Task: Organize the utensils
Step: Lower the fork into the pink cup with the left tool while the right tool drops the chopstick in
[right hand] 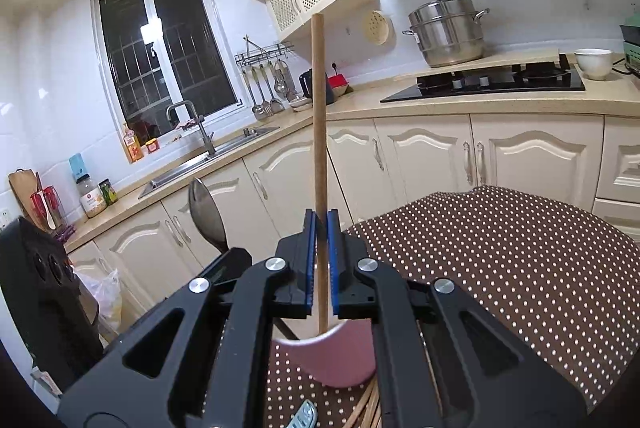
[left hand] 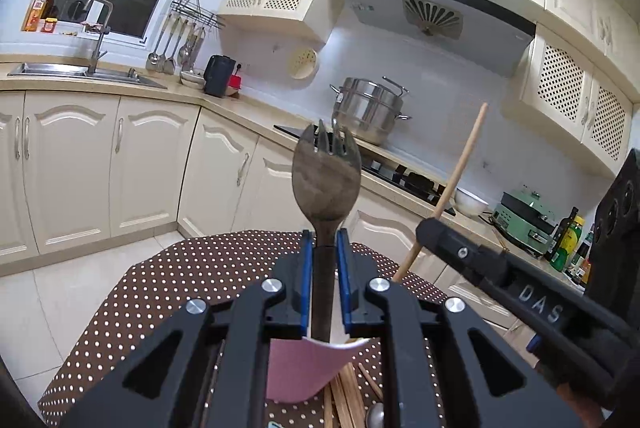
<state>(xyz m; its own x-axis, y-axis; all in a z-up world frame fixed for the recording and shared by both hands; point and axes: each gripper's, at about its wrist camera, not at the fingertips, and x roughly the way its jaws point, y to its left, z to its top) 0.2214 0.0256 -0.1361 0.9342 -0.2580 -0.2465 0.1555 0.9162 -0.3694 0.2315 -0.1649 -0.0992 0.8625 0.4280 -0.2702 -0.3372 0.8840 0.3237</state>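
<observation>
Kitchen cabinets stood behind; the left gripper (left hand: 325,244) was clamped on a wooden spork (left hand: 326,167), the right gripper (right hand: 321,228) on a wooden stick (right hand: 319,115). Both were best lowered upright into the pink cup (right hand: 336,360) below the jaws.

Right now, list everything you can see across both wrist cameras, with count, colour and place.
wooden spork: one, dark brown, upright in the left gripper
wooden stick: one, light brown, upright in the right gripper
cup: one, pink, on the table below both grippers
chopsticks: several, wooden, lying beside the cup
tablecloth: one, brown with white dots, covering the table
steamer pot: one, steel, on the counter behind the hob
gas hob: one, black, in the counter
bowl: one, white, right of the hob
sink: one, steel, under the window
left gripper: black, blue pads, shut
right gripper: black, blue pads, shut
</observation>
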